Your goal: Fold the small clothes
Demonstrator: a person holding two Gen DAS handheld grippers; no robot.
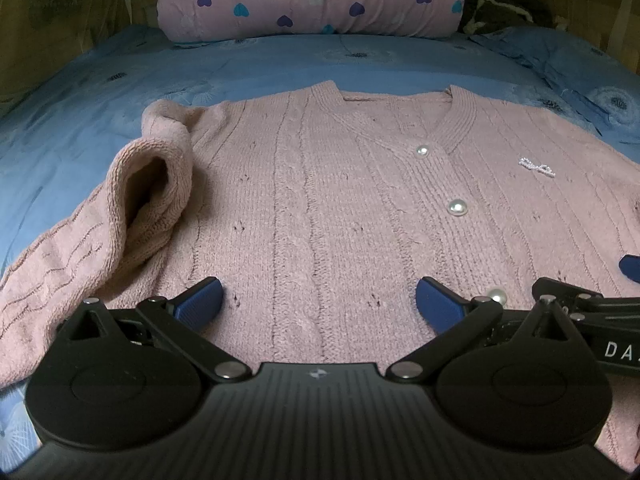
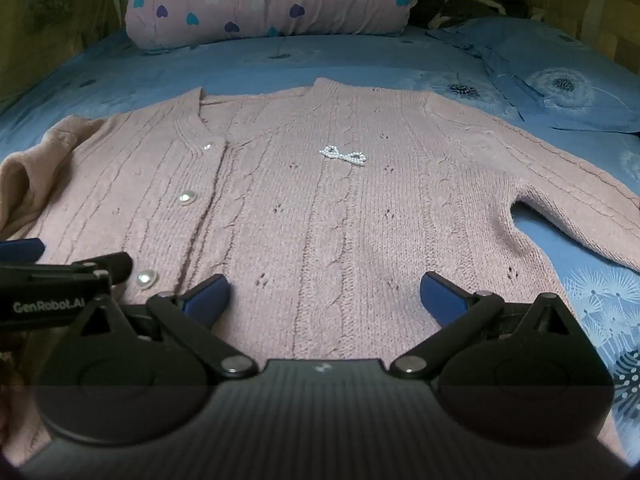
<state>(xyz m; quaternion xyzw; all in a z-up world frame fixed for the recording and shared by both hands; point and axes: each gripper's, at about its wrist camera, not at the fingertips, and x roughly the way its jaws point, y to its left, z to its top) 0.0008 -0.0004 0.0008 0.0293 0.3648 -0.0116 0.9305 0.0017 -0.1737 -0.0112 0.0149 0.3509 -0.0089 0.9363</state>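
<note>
The pink cardigan (image 1: pixel 320 184) lies flat on the blue bed (image 1: pixel 80 112), collar far away. Both tools sit at its near hem, fingers wide apart, holding nothing. The left hand-held gripper (image 1: pixel 318 300) is nearer the bunched sleeve (image 1: pixel 132 200); the right hand-held gripper (image 2: pixel 324 294) is nearer the straight sleeve (image 2: pixel 580 204).

The pink cardigan (image 2: pixel 320 220) is fuzzy, matt cable-knit wool with glossy pearl buttons (image 1: pixel 457 208) and a beaded bow (image 2: pixel 343 156). The blue bedsheet (image 1: pixel 100 92) is smooth printed cloth. Both grippers' frames look matt black plastic with shiny metal pins.
</note>
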